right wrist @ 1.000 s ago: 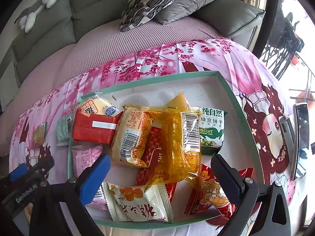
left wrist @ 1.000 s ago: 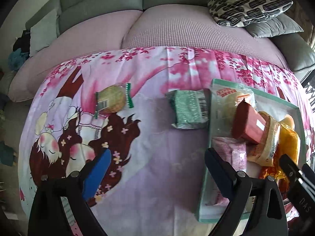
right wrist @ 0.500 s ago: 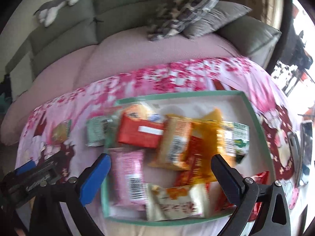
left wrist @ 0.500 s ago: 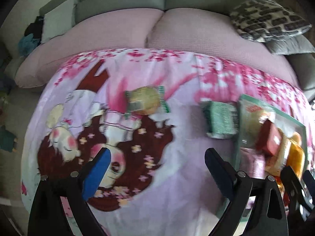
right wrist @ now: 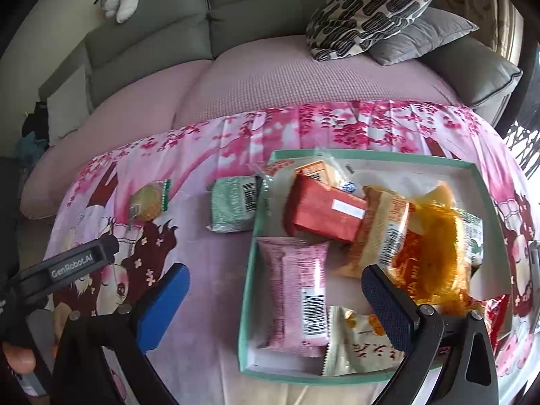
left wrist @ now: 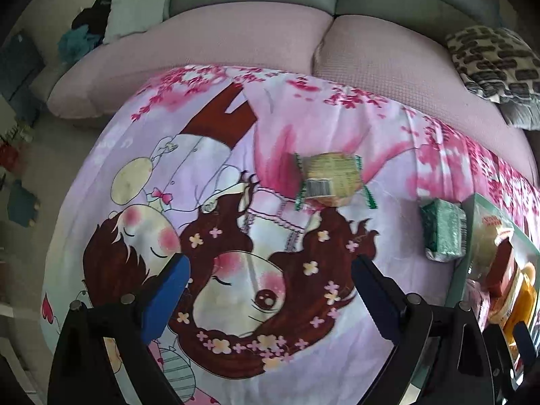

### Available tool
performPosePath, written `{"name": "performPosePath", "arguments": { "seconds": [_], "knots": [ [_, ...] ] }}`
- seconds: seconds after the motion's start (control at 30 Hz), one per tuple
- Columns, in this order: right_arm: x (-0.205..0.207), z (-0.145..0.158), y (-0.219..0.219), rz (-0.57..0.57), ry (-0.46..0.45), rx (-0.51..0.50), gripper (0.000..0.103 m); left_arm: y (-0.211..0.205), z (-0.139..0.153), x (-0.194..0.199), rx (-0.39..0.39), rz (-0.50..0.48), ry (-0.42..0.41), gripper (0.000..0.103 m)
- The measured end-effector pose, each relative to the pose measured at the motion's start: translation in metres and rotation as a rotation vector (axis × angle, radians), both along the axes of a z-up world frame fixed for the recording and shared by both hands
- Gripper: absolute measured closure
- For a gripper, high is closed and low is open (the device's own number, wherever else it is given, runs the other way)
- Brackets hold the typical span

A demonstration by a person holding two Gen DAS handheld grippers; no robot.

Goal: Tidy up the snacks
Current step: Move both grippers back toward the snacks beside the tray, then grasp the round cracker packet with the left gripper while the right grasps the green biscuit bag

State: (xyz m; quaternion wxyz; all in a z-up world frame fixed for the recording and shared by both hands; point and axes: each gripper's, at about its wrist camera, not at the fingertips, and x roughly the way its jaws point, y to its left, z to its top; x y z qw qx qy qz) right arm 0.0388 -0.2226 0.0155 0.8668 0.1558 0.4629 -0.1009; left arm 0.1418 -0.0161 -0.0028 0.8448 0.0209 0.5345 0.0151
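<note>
A round biscuit in a clear, green-edged wrapper [left wrist: 332, 180] lies on the pink cartoon cloth, ahead of my open, empty left gripper [left wrist: 270, 290]. A green snack pack [left wrist: 443, 233] lies beside the teal tray [left wrist: 472, 202] at the right. In the right wrist view the tray [right wrist: 248, 287] holds several snacks: a red pack [right wrist: 324, 216], a pink pack [right wrist: 297, 287], an orange bag [right wrist: 432, 256]. My right gripper [right wrist: 273, 297] is open and empty over the tray's left edge. The biscuit [right wrist: 146, 200], green pack [right wrist: 233, 204] and left gripper [right wrist: 74, 263] show there too.
The cloth [left wrist: 303, 128] covers a low table in front of a pink-covered sofa [right wrist: 270, 77]. A patterned cushion [right wrist: 368, 10] and a grey cushion [right wrist: 422, 35] lie on the sofa. A phone [right wrist: 535, 263] lies at the table's right edge.
Both grippers have swung left. The biscuit now sits centred ahead of the left gripper, and the tray has slid to the right in both views. Both stay open.
</note>
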Motion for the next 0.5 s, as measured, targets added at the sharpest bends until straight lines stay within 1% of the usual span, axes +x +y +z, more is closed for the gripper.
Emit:
{"name": "performPosePath", "arguments": {
  "seconds": [0.13,0.3,0.5],
  "knots": [
    [0.005,-0.001,0.005,0.015,-0.015,0.002,0.001,0.007,-0.003,0.007,-0.019,0.018,0.006,0.007],
    [0.015,-0.008,0.009,0.037,-0.005,0.002,0.001,0.013,-0.012,0.02,-0.034,0.031,0.029,0.007],
    [0.031,-0.009,0.017,0.066,-0.006,0.017,0.003,0.014,-0.02,0.033,-0.069,0.026,0.046,0.007]
  ]
}}
